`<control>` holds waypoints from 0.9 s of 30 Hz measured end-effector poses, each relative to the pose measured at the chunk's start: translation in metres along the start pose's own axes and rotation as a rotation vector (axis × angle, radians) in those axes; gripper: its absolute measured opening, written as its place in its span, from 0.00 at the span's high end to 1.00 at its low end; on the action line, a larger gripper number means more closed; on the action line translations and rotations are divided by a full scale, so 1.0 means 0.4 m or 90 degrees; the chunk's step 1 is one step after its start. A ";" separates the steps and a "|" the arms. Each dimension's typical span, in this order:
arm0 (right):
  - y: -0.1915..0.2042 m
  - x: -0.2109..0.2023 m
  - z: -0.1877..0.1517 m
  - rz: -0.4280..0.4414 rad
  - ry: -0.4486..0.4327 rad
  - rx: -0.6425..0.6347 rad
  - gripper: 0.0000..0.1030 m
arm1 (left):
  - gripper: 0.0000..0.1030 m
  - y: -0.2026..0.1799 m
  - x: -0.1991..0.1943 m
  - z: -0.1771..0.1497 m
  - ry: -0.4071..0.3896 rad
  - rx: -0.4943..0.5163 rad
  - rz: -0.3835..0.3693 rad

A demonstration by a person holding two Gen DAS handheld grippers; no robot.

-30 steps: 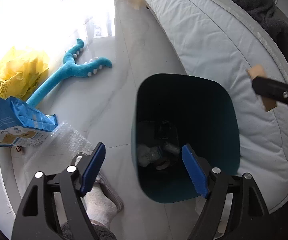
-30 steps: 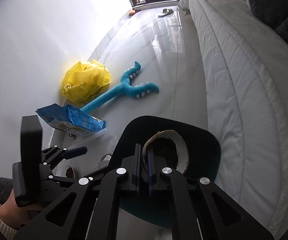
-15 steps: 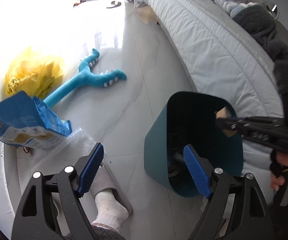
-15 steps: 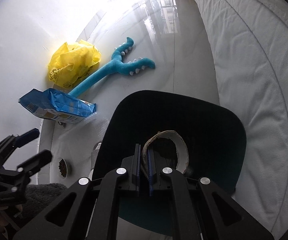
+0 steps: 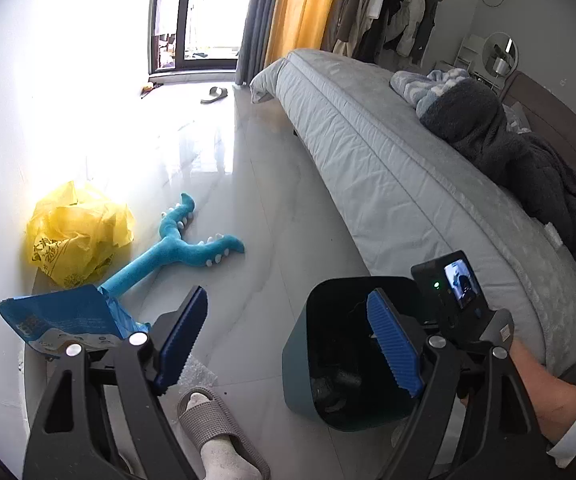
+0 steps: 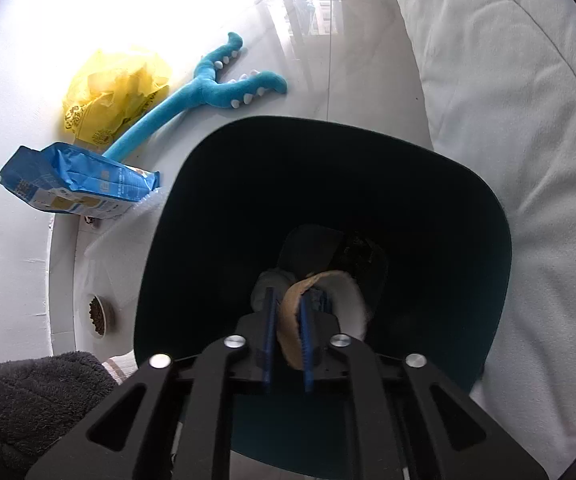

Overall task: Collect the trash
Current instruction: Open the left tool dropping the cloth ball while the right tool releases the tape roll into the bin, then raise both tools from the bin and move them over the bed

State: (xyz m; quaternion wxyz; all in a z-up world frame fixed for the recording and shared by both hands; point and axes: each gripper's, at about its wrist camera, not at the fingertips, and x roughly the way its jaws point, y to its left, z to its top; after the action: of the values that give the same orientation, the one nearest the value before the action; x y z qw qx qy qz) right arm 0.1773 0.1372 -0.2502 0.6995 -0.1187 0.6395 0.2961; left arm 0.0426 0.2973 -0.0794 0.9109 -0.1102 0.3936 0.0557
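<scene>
Right claw [image 6: 287, 344] pinches the cardboard ring [image 6: 320, 300], now lowered from above the rim into the bin [image 6: 488, 280] beside the bed [image 6: 508, 100]; release looks next. Left claw [image 5: 288, 344], wide open and empty, has lifted away.

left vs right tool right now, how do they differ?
The left tool is wide open and holds nothing; the right tool is shut on a cardboard ring. The left sits beside the teal bin, aimed across the floor; the right points straight down into the bin's mouth. Both have blue ridged pads on black frames.
</scene>
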 end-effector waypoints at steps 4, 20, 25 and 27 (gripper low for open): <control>-0.005 0.011 -0.009 -0.005 0.010 -0.003 0.63 | 0.18 -0.026 -0.039 0.032 -0.035 0.016 -0.009; -0.028 -0.146 -0.020 0.015 -0.085 -0.065 0.46 | 0.18 -0.152 -0.105 0.120 -0.111 0.052 -0.048; -0.066 -0.242 -0.019 0.025 -0.159 -0.067 0.42 | 0.18 -0.203 -0.091 0.133 -0.107 0.044 -0.065; -0.083 -0.282 -0.023 0.014 -0.184 -0.073 0.41 | 0.18 -0.232 -0.089 0.145 -0.110 0.043 -0.077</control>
State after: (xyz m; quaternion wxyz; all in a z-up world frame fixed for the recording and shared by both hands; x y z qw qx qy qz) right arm 0.1876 0.0762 -0.1500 0.7732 -0.1074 0.5153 0.3535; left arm 0.0766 0.2211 -0.0004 0.9464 -0.0977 0.3080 -0.0032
